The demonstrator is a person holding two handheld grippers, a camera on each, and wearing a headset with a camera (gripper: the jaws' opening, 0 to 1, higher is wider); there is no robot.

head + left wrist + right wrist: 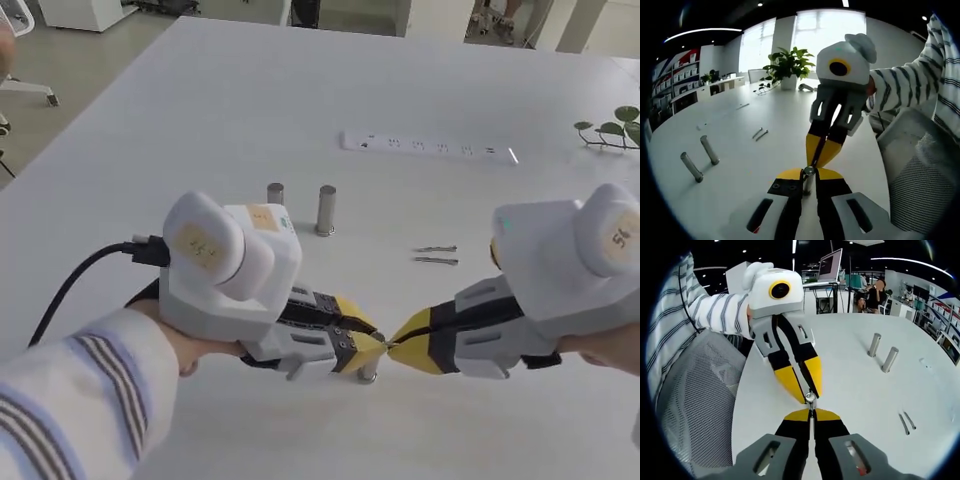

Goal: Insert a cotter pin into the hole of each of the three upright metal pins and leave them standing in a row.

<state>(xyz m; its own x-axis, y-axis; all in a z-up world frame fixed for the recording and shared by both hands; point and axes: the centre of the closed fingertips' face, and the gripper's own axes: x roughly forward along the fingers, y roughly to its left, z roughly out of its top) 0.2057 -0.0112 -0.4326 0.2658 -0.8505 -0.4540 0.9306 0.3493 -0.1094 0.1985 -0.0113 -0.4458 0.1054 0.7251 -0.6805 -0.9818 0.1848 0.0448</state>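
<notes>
My left gripper [381, 345] [809, 173] is shut on an upright metal pin [808, 181] [368, 374] near the table's front. My right gripper [394, 343] [811, 413] meets it tip to tip, shut on a thin cotter pin [811, 421] whose end sits at the metal pin's head [810, 397]. Two more metal pins [275, 193] [326, 210] stand upright farther back, side by side. Two loose cotter pins [435, 249] [436, 261] lie flat on the table to their right.
A white power strip [430, 146] lies across the far middle of the white table [200, 120]. A leafy plant sprig [612, 128] rests at the right edge. A black cable [75, 280] trails from the left gripper. A mesh chair [700, 390] is by the near edge.
</notes>
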